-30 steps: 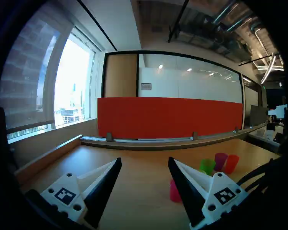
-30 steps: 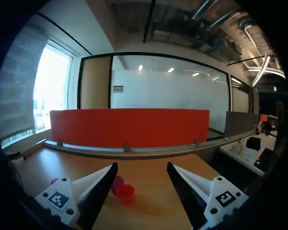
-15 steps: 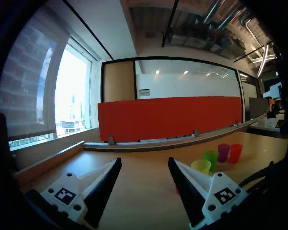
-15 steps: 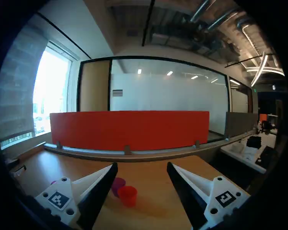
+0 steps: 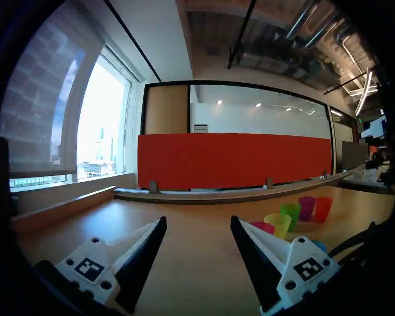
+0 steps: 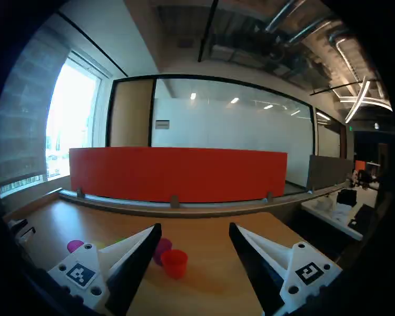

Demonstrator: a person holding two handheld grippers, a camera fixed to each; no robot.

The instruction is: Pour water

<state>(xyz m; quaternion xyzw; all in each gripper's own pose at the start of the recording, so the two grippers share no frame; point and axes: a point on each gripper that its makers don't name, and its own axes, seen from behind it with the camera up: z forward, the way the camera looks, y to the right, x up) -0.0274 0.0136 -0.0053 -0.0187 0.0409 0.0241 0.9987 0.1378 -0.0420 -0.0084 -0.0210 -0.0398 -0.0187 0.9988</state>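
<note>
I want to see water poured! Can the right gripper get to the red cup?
Probably yes. The right gripper is open, and the red cup stands upright ahead of it on the desk, nothing in front. A purple cup sits close behind it.

A wooden bench (image 5: 197,263) is stretching out beneath and ahead of the left tongs (image 5: 197,218); a red divider panel (image 5: 234,160) is standing across its far edge, a bright window (image 5: 100,131) glowing to the tongs' left.
</note>
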